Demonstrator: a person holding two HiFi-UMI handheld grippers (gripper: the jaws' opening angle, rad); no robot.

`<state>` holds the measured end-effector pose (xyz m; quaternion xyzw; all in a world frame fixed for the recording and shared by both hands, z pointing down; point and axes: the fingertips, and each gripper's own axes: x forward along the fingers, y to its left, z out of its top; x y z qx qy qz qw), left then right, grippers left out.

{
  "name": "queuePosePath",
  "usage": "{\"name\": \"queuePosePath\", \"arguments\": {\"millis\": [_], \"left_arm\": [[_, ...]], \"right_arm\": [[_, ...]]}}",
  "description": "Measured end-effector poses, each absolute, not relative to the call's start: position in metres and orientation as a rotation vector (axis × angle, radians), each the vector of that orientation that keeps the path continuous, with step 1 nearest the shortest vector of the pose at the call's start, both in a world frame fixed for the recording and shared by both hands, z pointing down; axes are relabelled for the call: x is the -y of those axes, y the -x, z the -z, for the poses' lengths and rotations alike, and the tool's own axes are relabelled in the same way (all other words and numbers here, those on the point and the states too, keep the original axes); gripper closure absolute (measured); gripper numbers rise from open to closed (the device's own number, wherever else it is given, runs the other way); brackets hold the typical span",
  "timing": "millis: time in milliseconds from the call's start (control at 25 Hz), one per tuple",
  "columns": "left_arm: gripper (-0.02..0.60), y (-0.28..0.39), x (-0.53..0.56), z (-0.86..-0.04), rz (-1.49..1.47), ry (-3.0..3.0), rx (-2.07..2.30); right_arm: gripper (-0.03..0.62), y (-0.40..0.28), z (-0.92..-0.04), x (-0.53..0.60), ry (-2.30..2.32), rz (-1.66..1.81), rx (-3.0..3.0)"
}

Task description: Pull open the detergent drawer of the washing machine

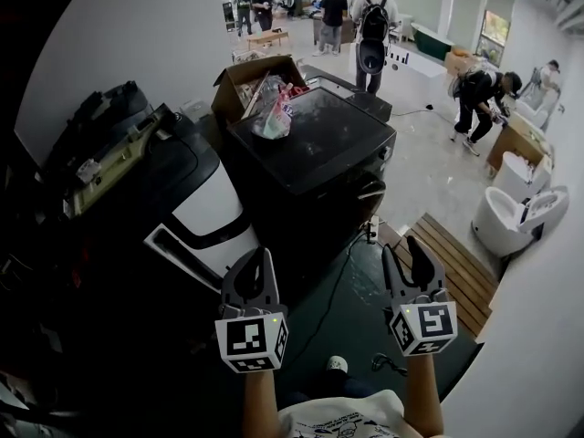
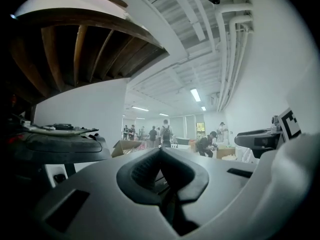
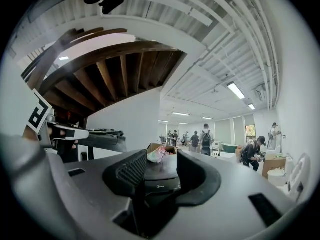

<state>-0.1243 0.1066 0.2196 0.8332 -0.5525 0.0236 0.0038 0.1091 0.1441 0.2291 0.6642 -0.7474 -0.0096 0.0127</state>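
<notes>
The black washing machine (image 1: 310, 144) stands ahead of me in the head view, its dark front facing me. I cannot make out the detergent drawer on that front. In the right gripper view the machine (image 3: 162, 176) shows between the jaws, some way off. My left gripper (image 1: 253, 270) hovers in the air short of the machine's left front corner, and its fingers meet at the tips with nothing between them (image 2: 160, 153). My right gripper (image 1: 408, 261) hovers level beside it to the right, jaws apart and empty (image 3: 162, 159). Neither gripper touches the machine.
A cardboard box (image 1: 251, 80) and a plastic bag (image 1: 272, 112) sit on the machine's top. A black and white appliance (image 1: 205, 208) stands close on the left. A wooden pallet (image 1: 456, 267) and a white fixture (image 1: 511, 217) are at the right. A cable (image 1: 351, 263) runs over the floor. Several people stand behind.
</notes>
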Motion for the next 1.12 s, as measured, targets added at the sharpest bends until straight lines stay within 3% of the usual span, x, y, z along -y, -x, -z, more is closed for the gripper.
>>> {"name": "queuePosePath", "arguments": {"millis": [480,1120], "left_arm": [[0.569,0.069,-0.036,-0.230,-0.120,-2.567,1.801],[0.569,0.058,0.103,-0.258,-0.152,-2.544,1.787]], "right_arm": [[0.393,-0.168,-0.247,-0.062,-2.036,-0.027,2.363],[0.393,-0.158,-0.273,0.080,-1.965,-0.119,2.422]]}}
